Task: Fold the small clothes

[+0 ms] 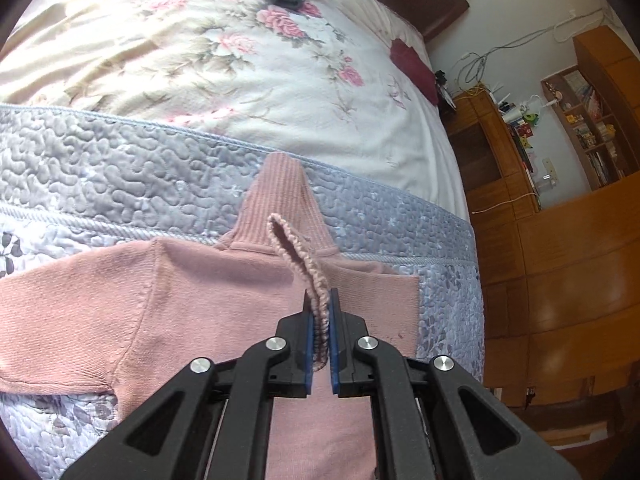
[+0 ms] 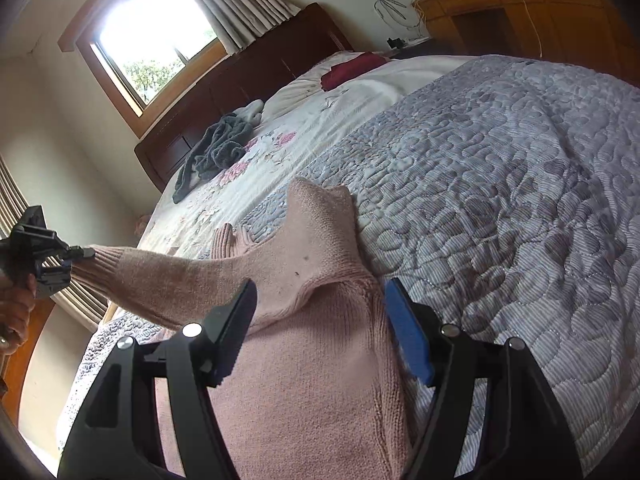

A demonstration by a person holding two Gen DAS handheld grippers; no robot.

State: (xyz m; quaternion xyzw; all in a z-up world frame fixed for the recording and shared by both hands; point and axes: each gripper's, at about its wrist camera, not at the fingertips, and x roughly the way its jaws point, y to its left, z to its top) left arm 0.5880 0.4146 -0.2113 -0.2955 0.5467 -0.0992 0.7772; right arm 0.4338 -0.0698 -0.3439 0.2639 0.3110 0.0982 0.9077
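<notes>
Left claw [image 1: 320, 304] pinches sweater cuff [image 1: 316, 320]; right claw [image 2: 320, 312] apparently empty.

The grey quilt [image 2: 500, 184] lies bare and open to the right of the pink sweater [image 2: 320, 340], so a gripper could pass freely there. Toward the headboard [image 2: 248, 76], a crumpled grey garment [image 2: 216, 148] and a dark red cloth [image 2: 352, 68] sit well apart from the sweater

Quilted bed [image 2: 500, 168], bright window [image 2: 152, 36], wooden cabinets [image 1: 568, 264]
</notes>
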